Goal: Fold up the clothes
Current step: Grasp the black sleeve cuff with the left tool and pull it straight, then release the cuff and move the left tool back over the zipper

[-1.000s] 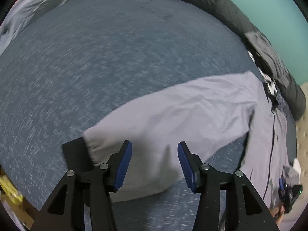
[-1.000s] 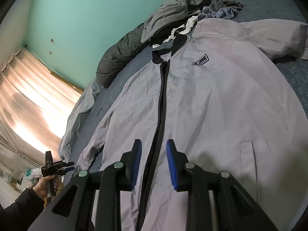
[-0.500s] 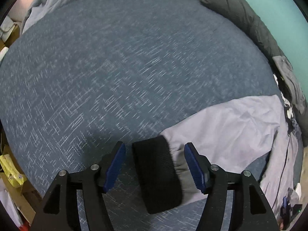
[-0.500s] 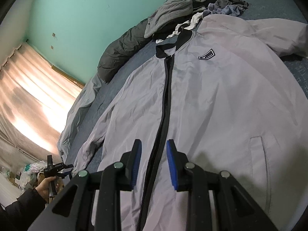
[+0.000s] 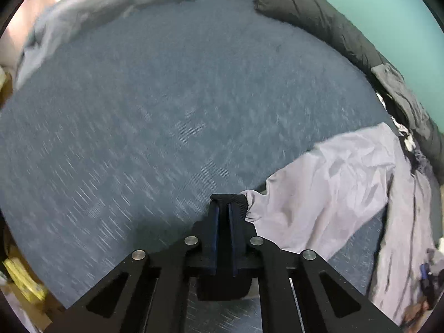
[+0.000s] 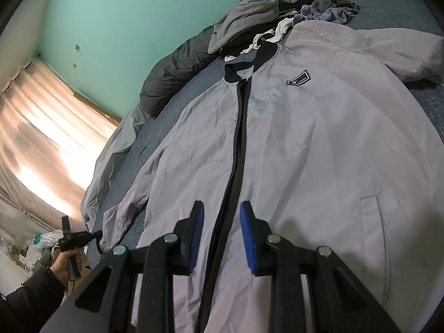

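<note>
Fingers of the left gripper (image 5: 222,216) are pressed together on the black ribbed cuff (image 5: 236,199) of the grey jacket (image 5: 330,188), in the left wrist view. From the cuff the sleeve runs rightward across the blue bed (image 5: 166,105), creased and partly raised, to the body of the jacket at the right edge. A dark rolled duvet (image 5: 319,19) lies along the far side of the bed against the teal wall, and a pale grey cover (image 5: 91,8) lies bunched at the top left.

Seen from the right wrist, the right gripper (image 6: 221,227) hangs over the lower front of the jacket (image 6: 319,144), its blue-padded fingers apart and holding nothing, one on each side of the black zip (image 6: 238,138). The jacket lies face up and flat on the bed, collar at the far end beside a heap of other clothes (image 6: 277,8). At lower left a hand (image 6: 64,260) holds the left gripper at the far sleeve's end, near a lit curtain (image 6: 41,138).
</note>
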`<state>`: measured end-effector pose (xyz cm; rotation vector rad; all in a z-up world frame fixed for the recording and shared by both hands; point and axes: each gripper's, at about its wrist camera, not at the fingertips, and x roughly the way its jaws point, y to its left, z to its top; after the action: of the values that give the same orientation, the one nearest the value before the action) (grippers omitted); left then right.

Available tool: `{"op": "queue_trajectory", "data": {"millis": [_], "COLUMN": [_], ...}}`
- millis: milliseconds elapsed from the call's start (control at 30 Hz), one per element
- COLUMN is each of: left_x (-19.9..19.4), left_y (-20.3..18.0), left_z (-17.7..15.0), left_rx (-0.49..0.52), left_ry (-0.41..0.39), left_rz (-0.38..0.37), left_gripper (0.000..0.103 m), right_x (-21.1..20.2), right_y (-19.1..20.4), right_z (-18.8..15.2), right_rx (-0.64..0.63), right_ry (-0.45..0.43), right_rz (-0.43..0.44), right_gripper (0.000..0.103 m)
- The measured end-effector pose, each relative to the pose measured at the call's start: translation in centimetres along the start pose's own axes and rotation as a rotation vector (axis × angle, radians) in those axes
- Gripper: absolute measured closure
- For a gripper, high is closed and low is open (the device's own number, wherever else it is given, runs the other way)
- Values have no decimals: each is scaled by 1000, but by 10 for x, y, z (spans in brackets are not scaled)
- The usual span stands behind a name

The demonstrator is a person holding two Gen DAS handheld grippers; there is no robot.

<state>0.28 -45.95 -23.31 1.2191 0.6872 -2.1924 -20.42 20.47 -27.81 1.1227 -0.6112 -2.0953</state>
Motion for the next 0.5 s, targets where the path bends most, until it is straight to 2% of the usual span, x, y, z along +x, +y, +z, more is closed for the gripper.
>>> {"op": "queue_trajectory", "data": {"millis": [100,233,367,500], "left_x": [-18,-33,-30,-21], "left_y": [7,18,17,22], "left_z": [19,45,63,60], "left_rx": [-3,-7,0,-21], "left_ry": [-64,-109,-120,-85], "left_rz": [53,104,130,152], "left_gripper": [97,97,97,97], "right_x": [0,2,4,6], "right_y": [0,0,1,2], "right_z": [0,-1,-3,-4], "right_rx": [-3,-4,-14,-22], "right_ry": [-3,2,13,20], "right_rz": [-2,-8,-20,-29], "right_gripper": [77,77,77,77]}}
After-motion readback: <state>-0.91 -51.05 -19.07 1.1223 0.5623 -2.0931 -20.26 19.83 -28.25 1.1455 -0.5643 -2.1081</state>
